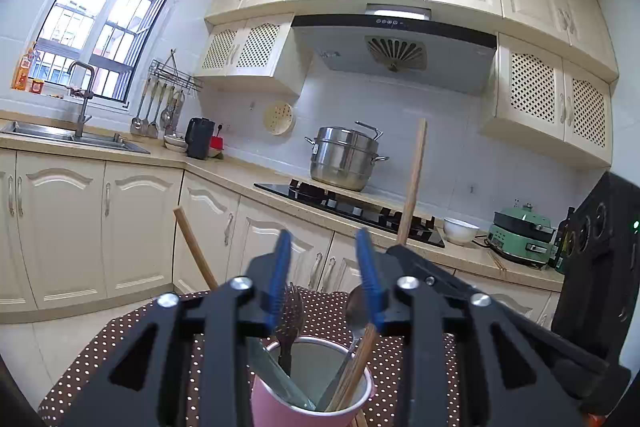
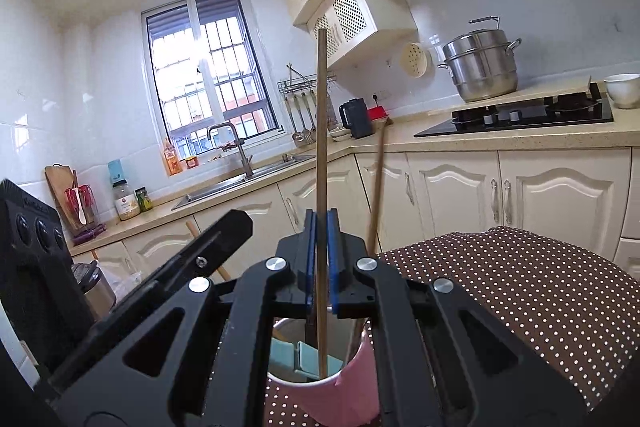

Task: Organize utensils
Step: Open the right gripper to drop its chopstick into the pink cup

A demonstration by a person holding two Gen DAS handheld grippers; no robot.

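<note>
Chopstick [image 2: 321, 155] upright, tip in pink cup [image 2: 344, 397]

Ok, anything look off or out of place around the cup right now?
Nothing spilled or damaged. The pink cup stands upright on the dotted cloth with a fork and other utensils inside. The one odd thing: the right tool holds a single chopstick upright, its lower end in the cup, not yet released. The left tool is open.

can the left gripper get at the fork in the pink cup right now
Probably yes. The left gripper is open and empty just above the pink cup, with the fork standing between its fingers; only the spoon crowds it.
</note>
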